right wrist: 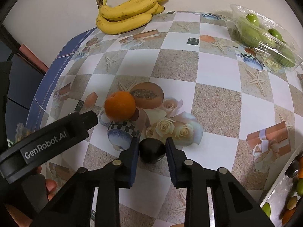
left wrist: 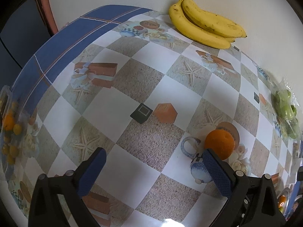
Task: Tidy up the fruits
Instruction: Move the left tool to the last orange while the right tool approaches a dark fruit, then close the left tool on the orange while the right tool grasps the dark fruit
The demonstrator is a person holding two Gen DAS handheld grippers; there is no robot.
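An orange lies on the patterned tablecloth, just beyond my left gripper's right fingertip; it also shows in the right wrist view. My left gripper is open and empty, and its black body appears in the right wrist view. My right gripper is shut on a small dark round fruit held just above the cloth. A bunch of bananas lies at the far edge by the wall, also seen in the right wrist view.
A clear plastic box of green fruits stands at the far right, also in the left wrist view. A clear container of small orange and yellow fruits sits at the left edge. A metal tray with mixed fruits is at the lower right.
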